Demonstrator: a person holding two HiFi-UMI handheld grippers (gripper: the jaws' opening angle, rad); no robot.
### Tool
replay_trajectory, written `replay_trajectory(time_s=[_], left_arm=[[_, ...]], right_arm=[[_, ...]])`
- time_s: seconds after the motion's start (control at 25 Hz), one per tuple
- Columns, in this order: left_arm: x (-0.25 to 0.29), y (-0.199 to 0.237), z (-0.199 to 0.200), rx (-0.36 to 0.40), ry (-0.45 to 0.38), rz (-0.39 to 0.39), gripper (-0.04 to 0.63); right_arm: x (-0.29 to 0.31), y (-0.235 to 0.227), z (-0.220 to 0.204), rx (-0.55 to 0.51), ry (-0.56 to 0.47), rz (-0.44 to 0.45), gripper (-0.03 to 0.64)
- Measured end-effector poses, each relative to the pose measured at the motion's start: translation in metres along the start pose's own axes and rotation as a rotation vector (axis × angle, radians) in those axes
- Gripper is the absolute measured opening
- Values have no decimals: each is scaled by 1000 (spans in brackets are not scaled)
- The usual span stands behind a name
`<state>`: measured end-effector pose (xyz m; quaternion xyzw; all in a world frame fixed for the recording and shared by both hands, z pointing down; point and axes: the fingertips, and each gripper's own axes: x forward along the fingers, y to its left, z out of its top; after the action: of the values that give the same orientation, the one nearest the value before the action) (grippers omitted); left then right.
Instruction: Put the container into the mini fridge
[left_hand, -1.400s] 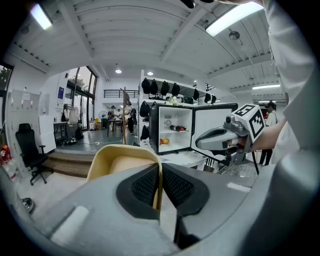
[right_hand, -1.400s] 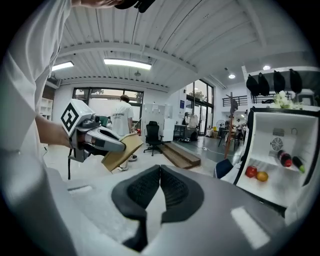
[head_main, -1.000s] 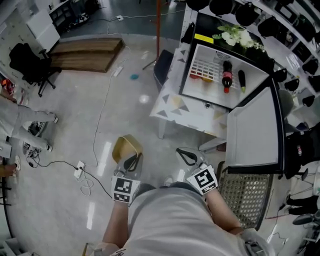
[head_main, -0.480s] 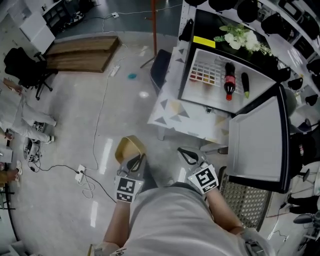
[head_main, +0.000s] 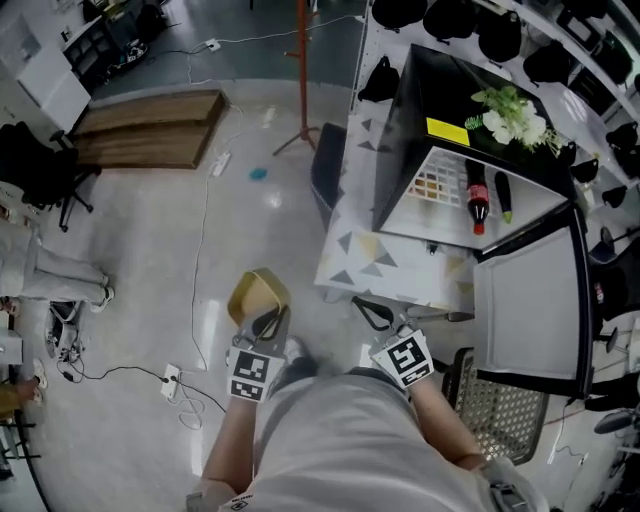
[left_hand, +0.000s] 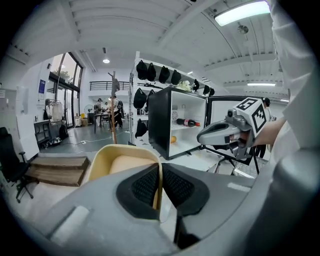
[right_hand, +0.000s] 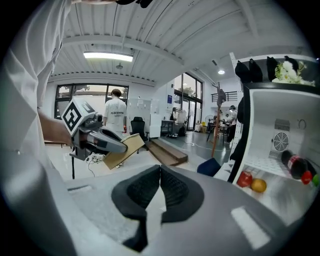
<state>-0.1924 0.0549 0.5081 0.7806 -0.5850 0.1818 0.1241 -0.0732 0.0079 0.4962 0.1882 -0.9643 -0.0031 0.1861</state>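
Tan container (head_main: 257, 297), its rim clamped in the left hand-held gripper (head_main: 266, 326), sits over the floor. The open mini fridge (head_main: 430, 100) lies ahead-right, nearer the shut, empty right hand-held gripper (head_main: 374, 313).

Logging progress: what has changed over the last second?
The person has stepped closer to the mini fridge; its table now lies just ahead of the right gripper. Unchanged: left gripper clamps the tan container, right gripper shut and empty, fridge door open.
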Motion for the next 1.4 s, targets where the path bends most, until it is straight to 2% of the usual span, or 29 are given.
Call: replay_trajectory(time_s=[0.32,0.52,0.92,1.4], left_arm=[[12,62,-5,25,3,-90,18],[29,73,-13,53,30,-163,18],[94,7,6,174,77,-377,18],[180,-98,38,294,121,-529,18]], right_arm=[[58,5,18,19,20,-73,5],[62,-2,12,42,49,-138,5],[5,-61,-21,143,87,-352,5],[-70,-142,-55,204,67,-459,5]])
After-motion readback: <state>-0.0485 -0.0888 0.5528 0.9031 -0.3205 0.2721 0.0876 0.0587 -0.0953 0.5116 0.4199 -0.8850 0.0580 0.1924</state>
